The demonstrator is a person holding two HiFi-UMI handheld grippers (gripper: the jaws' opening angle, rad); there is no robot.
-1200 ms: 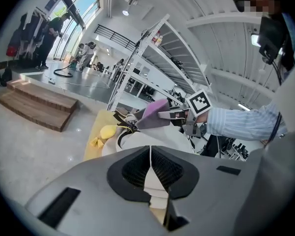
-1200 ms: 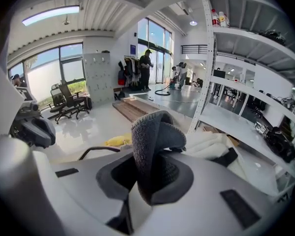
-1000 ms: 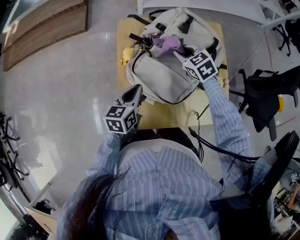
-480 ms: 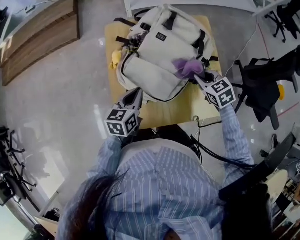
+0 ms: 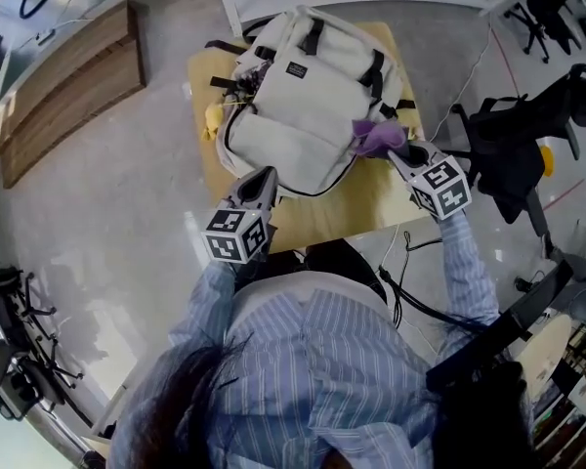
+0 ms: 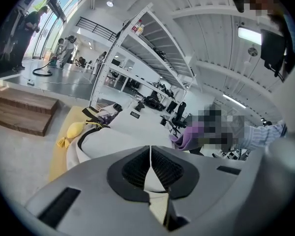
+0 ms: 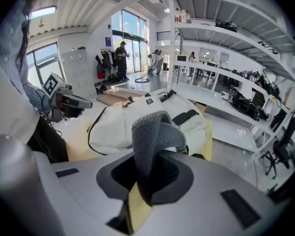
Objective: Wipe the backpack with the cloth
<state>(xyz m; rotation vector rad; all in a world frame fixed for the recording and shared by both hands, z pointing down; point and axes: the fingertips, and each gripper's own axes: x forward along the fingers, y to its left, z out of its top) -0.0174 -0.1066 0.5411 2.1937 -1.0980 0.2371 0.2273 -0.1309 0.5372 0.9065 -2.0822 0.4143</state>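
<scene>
Right gripper (image 5: 402, 154): jaws clamped on folded purple cloth (image 5: 375, 137) | cloth just ahead of jaws, at the near right edge of the cream backpack (image 5: 298, 106) | backpack's length runs ahead-left | left gripper (image 5: 261, 182): jaws together, empty, at near left corner | judgement: right arm placed to wipe.

counts of items shown. backpack (image 5: 303, 106): one, bearing one dark label (image 5: 295, 68). cloth (image 5: 376, 137): one. table (image 5: 352, 208): one. grippers: two, namely the left gripper (image 5: 264, 174) and the right gripper (image 5: 398, 150). marker cubes: two, one on each gripper, the left cube (image 5: 236, 234) and the right cube (image 5: 441, 188). yellow tassel (image 5: 212, 117): one. black chair (image 5: 513, 135): one. wooden platform (image 5: 63, 86): one.
</scene>
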